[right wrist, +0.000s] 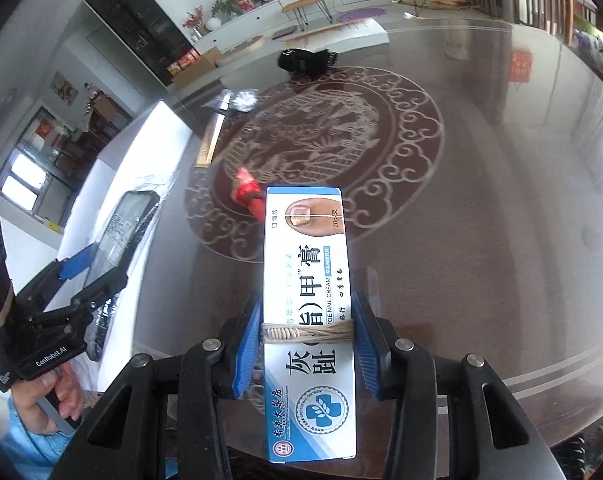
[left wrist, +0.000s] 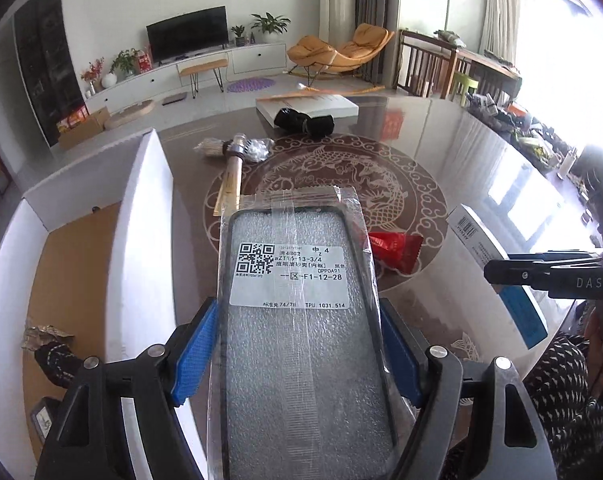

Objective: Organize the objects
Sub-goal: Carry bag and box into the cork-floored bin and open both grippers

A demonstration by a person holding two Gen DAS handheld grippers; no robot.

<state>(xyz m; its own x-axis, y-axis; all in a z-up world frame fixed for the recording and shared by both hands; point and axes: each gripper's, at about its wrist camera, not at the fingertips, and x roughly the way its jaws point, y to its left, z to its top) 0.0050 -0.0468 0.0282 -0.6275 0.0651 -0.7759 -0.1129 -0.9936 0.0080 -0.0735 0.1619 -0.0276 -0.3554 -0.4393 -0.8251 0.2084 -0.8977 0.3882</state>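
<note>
My left gripper (left wrist: 297,354) is shut on a black phone case (left wrist: 293,236) sealed in a clear bag with a white label, its blue pads (left wrist: 195,354) pressing both long edges. The case is held above the table, beside an open cardboard box (left wrist: 141,216) with white flaps on the left. My right gripper (right wrist: 307,344) is shut on a white-and-blue nail cream box (right wrist: 307,256) tied round with twine, held over the near part of the table. The right wrist view shows the left gripper (right wrist: 91,276) with the phone case (right wrist: 121,216) at the left. The right gripper (left wrist: 501,266) with the cream box (left wrist: 471,236) shows in the left wrist view.
On the round brown table (left wrist: 441,148) with a dragon motif lie a red packet (left wrist: 395,250), a wooden-handled brush (left wrist: 233,172), a foil wad (left wrist: 257,150), a black bundle (left wrist: 303,122) and a flat white box (left wrist: 313,104). The cardboard box holds a dark item (left wrist: 55,358).
</note>
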